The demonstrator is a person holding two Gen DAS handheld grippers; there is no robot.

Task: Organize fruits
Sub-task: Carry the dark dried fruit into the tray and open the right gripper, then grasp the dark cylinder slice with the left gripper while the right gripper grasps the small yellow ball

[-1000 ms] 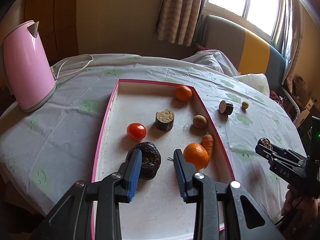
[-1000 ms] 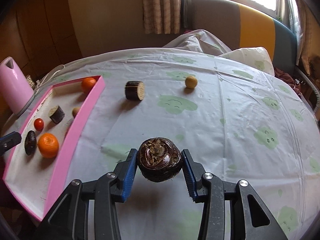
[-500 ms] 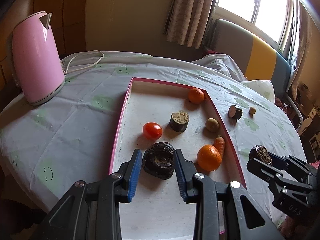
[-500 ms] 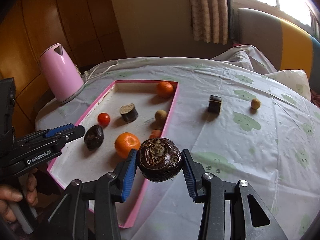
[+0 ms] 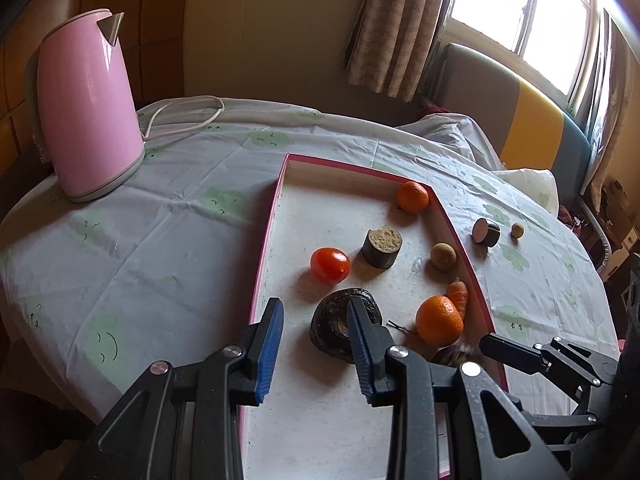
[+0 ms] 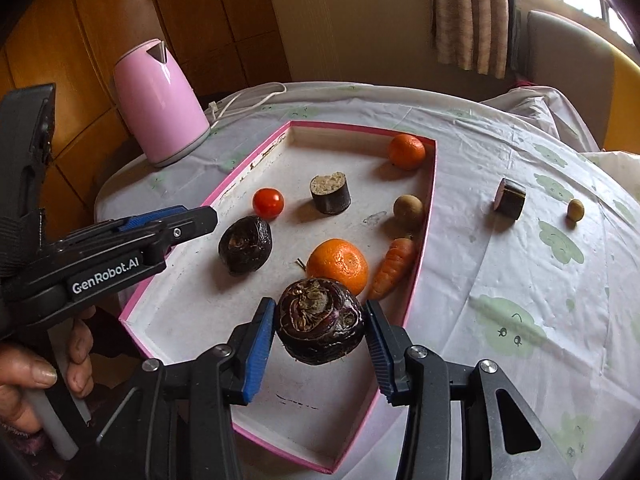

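Over the pink tray [image 6: 426, 216], right gripper [image 6: 320, 340] opening around a wrinkled, dark purple-brown water chestnut [image 6: 320, 326].

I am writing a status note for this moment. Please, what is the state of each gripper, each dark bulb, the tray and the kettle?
Right gripper: jaws opening, a bulb between its pads.
Dark bulb: off the tray floor, between the right gripper's pads.
Left gripper: open, empty.
Second dark bulb: lying in the tray, free.
Pink tray: flat on the table, partly filled.
Kettle: upright, lid shut.
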